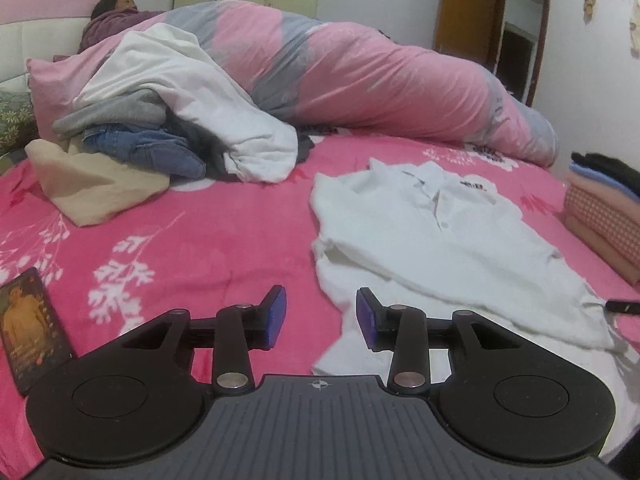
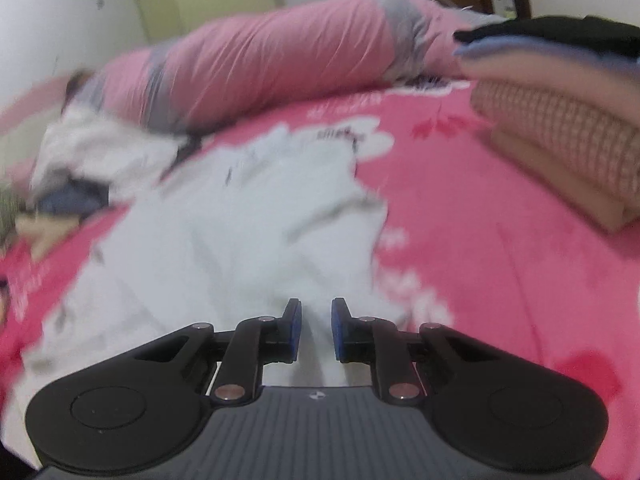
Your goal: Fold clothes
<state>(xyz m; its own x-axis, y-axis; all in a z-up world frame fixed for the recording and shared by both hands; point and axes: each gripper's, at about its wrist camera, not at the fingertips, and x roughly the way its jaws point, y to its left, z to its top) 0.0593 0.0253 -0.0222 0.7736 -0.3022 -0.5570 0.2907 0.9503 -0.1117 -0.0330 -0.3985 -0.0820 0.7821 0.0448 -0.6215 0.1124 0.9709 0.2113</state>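
The left gripper (image 1: 320, 314) is seen with its jaws apart and nothing between them, held above the near left edge of the white polo shirt (image 1: 432, 232). The right gripper (image 2: 316, 330) is shown with a narrow gap between its blue pads (image 2: 295, 330); white cloth lies below that gap, but whether it is pinched cannot be told, and the pads appear clear of it. The shirt is spread front up on the pink floral bedsheet (image 1: 200, 240), collar toward the rolled pink and grey duvet (image 1: 360, 80), partly smoothed. The flattening or first fold of this shirt is judged to be in hand. Next, a hem or side edge would need to be grasped by both grippers. Both are angled downward over the bed. An unfolded heap (image 1: 160, 132) lies at the left, a folded stack (image 1: 604, 216) at the right.
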